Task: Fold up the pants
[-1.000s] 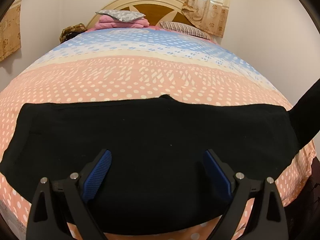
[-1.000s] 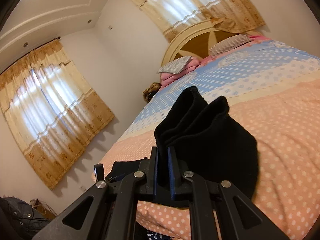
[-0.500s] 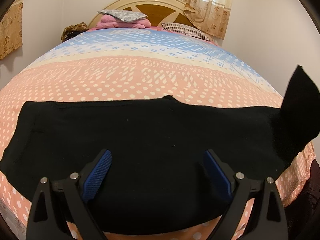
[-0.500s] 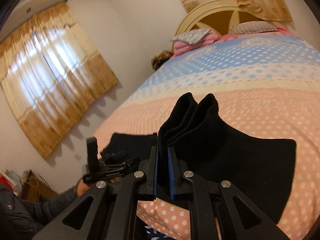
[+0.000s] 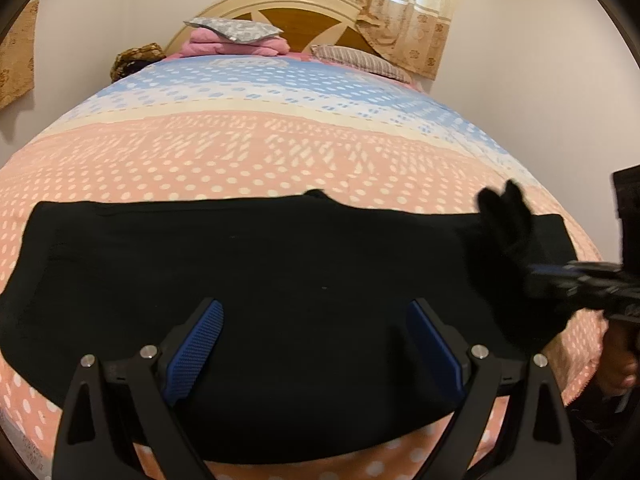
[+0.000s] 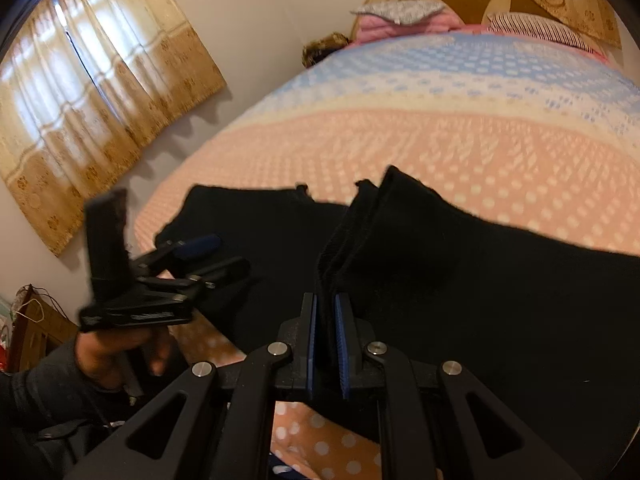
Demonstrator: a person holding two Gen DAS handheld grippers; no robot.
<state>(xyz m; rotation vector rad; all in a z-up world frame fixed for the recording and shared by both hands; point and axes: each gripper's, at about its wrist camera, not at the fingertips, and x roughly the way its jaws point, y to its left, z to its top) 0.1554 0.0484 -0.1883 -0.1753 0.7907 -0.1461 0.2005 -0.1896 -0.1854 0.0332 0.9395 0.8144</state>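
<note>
One pair of black pants (image 5: 280, 280) lies flat across the near part of the bed (image 5: 256, 152), under my two grippers. My left gripper (image 5: 316, 344) hovers over the middle of the cloth, its blue pads wide apart and holding nothing. My right gripper (image 6: 326, 344) is closed on the bunched end of the pants, lifted above the flat part. Two pillows (image 5: 356, 60) lie far away at the headboard (image 5: 280, 8). Beyond the far edge of the pants the bedspread is bare; the near edge comes close to the bed's edge.

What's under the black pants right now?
The dotted pink bedspread shows around the pants. Whatever lies beneath the fabric itself is covered, including under the raised end.
</note>
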